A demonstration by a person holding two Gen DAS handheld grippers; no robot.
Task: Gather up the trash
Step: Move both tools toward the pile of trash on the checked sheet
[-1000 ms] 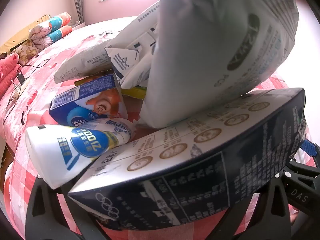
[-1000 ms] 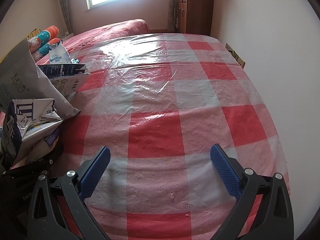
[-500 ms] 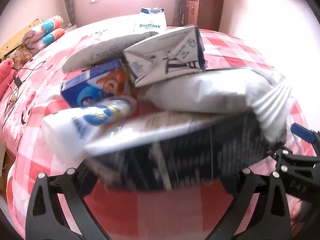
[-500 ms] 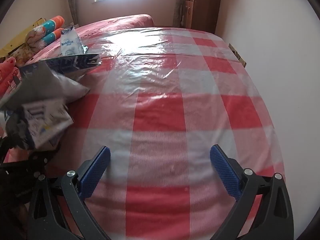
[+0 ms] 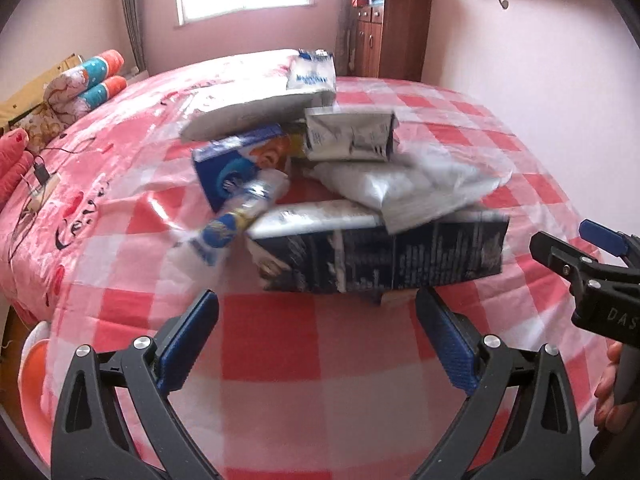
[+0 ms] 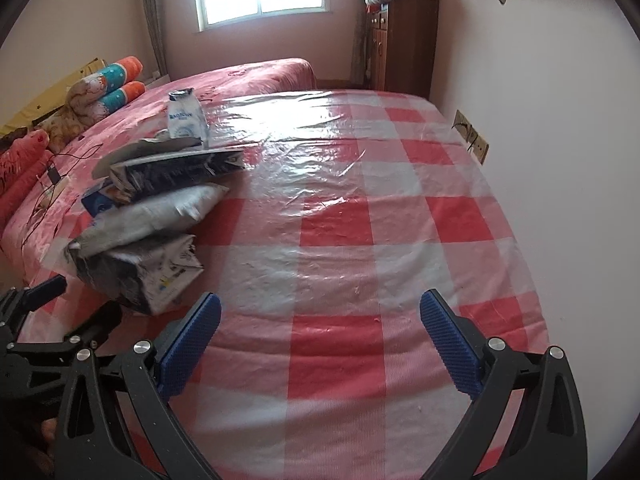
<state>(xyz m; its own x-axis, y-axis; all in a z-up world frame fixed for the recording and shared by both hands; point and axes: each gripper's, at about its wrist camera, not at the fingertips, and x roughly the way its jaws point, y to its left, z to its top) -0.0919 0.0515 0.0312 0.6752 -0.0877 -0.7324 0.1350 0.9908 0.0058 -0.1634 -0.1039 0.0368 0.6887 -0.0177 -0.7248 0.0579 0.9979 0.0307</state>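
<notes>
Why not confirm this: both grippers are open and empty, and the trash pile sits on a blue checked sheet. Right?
Not quite: the sheet is red and white checked, as the right wrist view shows. The left gripper, right gripper and trash pile are as stated.

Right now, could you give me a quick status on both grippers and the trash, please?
Left gripper open, empty. Right gripper open, empty, over bare checked cloth. Trash pile heaped on the cloth, dark carton nearest the left gripper. Nothing blocking.
</notes>
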